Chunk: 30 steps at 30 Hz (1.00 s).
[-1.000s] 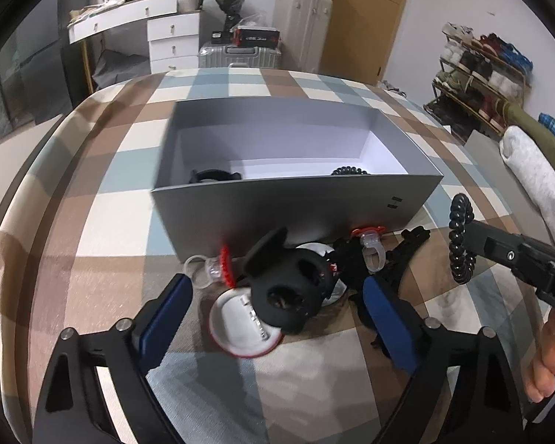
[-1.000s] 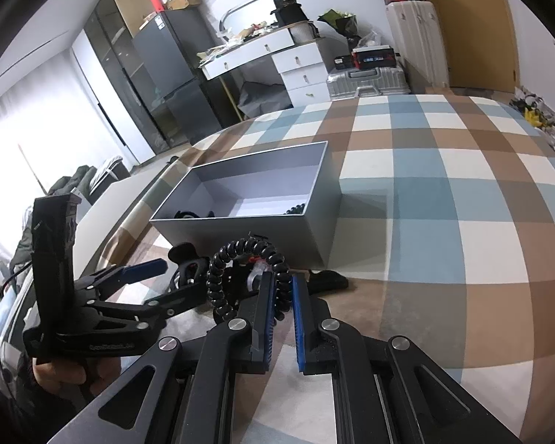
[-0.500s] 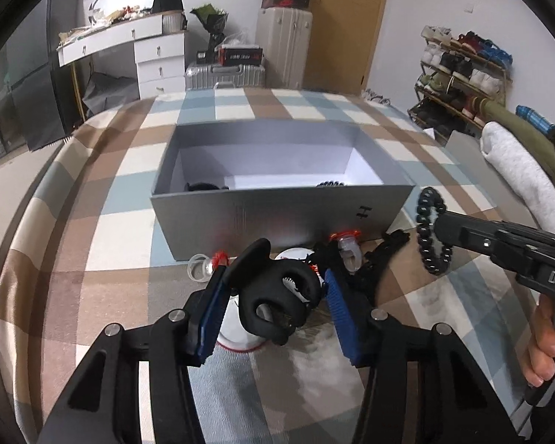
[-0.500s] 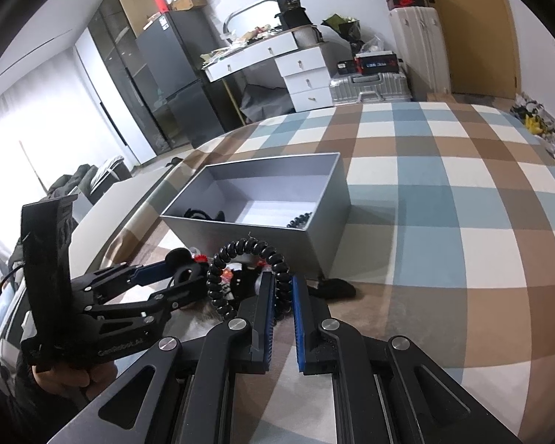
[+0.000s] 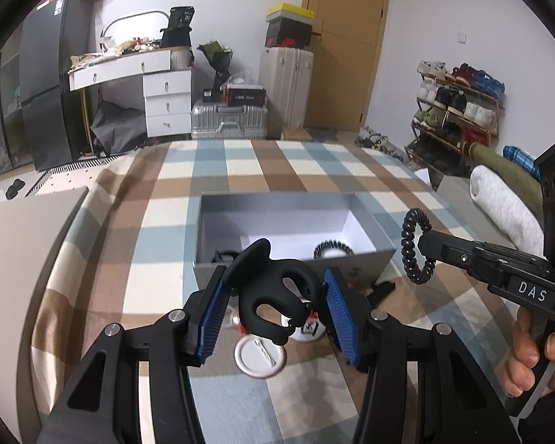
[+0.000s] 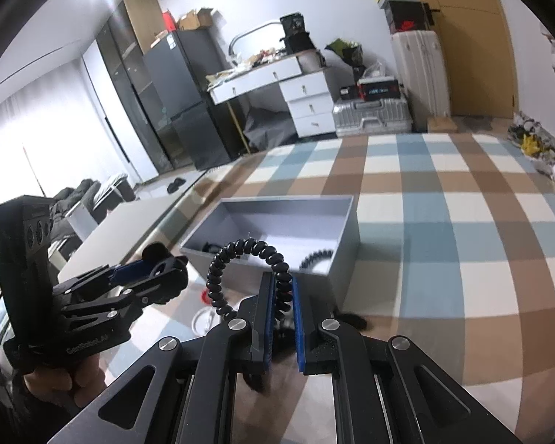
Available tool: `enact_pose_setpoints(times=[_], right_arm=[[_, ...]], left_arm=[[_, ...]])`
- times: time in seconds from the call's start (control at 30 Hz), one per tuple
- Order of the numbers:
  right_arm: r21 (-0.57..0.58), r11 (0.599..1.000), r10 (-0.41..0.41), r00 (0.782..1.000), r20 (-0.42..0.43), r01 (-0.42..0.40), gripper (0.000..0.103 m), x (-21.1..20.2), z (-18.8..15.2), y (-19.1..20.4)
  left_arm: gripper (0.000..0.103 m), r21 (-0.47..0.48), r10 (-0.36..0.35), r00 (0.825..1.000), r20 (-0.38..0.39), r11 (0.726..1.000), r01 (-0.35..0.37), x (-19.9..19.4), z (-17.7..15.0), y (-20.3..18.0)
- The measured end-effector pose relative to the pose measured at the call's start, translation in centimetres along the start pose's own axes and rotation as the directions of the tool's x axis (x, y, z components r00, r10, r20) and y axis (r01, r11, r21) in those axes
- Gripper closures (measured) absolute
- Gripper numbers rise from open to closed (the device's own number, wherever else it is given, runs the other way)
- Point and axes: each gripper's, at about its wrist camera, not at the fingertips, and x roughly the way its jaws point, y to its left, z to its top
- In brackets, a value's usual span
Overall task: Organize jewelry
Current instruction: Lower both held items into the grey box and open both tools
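I hold the left gripper (image 5: 273,305) clenched on the chunky black clip (image 5: 273,296), and the right gripper (image 6: 285,305) pinches the black spiral hair tie (image 6: 240,259). Both hang just short of the grey box (image 5: 373,261). I should carry each past the near wall before releasing. Farther inside lies another coil (image 5: 332,248).

We see a bed (image 5: 159,218) spread with a plaid cover of blue, brown and cream squares. On it sits an open grey box (image 5: 373,262), with another coiled ring and a dark item lying inside. Just in front of the box, on the cover, lie a round white badge (image 5: 261,353), a second white disc (image 5: 307,327) beside it, small red-trimmed pieces (image 6: 204,295) and a black item (image 5: 383,289).
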Motion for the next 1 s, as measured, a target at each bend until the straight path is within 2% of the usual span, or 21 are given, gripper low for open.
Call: enact_pose_setpoints(times=[0.17,0.37,1.0], right_arm=[[0.055,0.998,-0.006,0.999,0.054,0.003,0.094,0.6,1.6,-0.4],[0.096,0.995,-0.013,0.997,0.071,0.006,0.094,1.9,2.7,-0.8],[0.108,0.994,-0.036,0.999,-0.011,0.037,0.094,5.6,2.3,-1.3]], left_arm=[[0.057,0.001,-0.006,0.999,0.036,1.0,0.006,0.5,1.3,0.4],[0.057,-0.008,-0.003,0.998,0.06,1.0,0.003,1.4,2.5,1.0],[0.057,-0.023,0.025,0.999,0.03,0.999,-0.024,4.0,3.1,2.0]])
